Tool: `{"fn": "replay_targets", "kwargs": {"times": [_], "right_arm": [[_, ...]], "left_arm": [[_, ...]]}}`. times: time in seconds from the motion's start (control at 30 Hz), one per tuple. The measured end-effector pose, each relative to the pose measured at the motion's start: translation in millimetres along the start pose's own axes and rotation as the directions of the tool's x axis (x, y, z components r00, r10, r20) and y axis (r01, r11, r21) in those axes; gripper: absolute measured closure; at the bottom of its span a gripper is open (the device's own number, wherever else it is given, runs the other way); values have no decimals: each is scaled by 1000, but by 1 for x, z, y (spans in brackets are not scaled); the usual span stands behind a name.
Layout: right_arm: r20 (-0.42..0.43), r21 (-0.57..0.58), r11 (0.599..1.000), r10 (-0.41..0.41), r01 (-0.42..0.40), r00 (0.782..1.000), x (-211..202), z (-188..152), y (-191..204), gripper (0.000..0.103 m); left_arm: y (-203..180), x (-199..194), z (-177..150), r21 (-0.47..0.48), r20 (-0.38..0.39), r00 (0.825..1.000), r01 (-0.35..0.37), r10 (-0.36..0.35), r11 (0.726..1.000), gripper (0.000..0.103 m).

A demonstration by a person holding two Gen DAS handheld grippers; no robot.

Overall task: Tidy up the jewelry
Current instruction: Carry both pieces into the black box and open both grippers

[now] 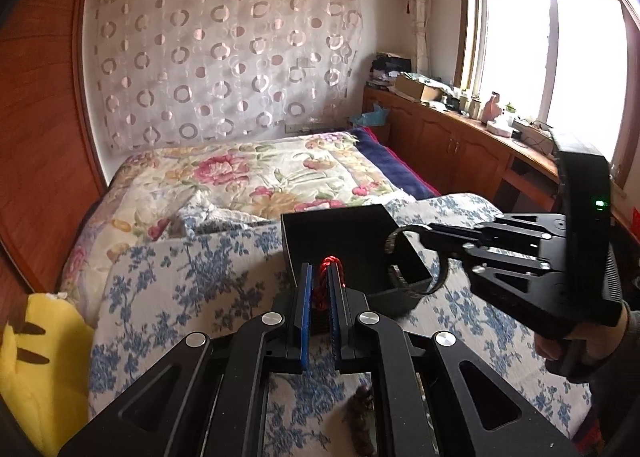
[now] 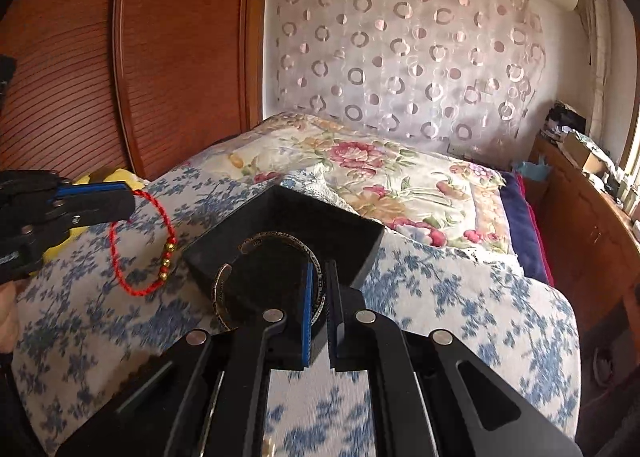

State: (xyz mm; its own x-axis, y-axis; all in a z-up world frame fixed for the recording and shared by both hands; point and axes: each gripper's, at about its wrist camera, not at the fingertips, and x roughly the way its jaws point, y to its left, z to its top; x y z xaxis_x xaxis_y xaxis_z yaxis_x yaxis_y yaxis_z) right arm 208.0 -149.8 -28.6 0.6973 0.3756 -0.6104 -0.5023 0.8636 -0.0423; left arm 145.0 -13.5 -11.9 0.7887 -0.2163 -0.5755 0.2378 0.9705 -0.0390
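Note:
A black open jewelry box [image 1: 332, 233] sits on the blue-flowered bedspread. My left gripper [image 1: 320, 273] is shut on a red cord bracelet [image 1: 326, 263], just in front of the box's near side. From the right wrist view, the left gripper [image 2: 130, 203] is left of the box [image 2: 340, 233], and the red cord bracelet [image 2: 140, 245], with its gold beads, hangs from it above the bedspread. My right gripper [image 2: 320, 269] is shut on a silver bangle [image 2: 276, 234], held over the box's near edge. The right gripper [image 1: 430, 231] and silver bangle [image 1: 389, 245] are at the box's right corner.
A dark brown beaded piece [image 1: 360, 417] lies on the bedspread under my left gripper. A yellow plush toy [image 1: 40, 357] is at the bed's left edge beside the wooden wardrobe [image 2: 180, 57]. A floral quilt [image 1: 260, 177] covers the far bed. Cluttered wooden cabinets [image 1: 460, 137] run under the window.

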Motion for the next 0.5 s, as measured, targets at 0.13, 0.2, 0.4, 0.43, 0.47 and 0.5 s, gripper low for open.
{"fn": "replay_targets", "kwargs": {"times": [0.13,0.2,0.4,0.43,0.47,0.5], "right_arm": [[-19,14,1000,13,-13,1000,22,6,-5,96],[-37,16,999,41,-41,998,31,7,-6,92],[-43,14,999,47,-46,998,34,3,-10,83],[-38,20,999,50,-49,998,32,3,-11,82],[-31,27,998,53,-52,998,27,2,-14,81],[-27,29,998,51,-50,998,24,1,-16,81]], "left_arm": [[2,9,10,3,2,1000,-6,6,1000,96],[1,14,14,6,0,1000,-7,7,1000,96],[-5,34,25,34,-13,1000,-18,18,999,96],[-6,37,27,36,-15,1000,-19,19,999,96],[-6,39,28,36,-16,1000,-19,20,999,96],[-7,42,30,36,-18,1000,-18,19,999,96]]}}
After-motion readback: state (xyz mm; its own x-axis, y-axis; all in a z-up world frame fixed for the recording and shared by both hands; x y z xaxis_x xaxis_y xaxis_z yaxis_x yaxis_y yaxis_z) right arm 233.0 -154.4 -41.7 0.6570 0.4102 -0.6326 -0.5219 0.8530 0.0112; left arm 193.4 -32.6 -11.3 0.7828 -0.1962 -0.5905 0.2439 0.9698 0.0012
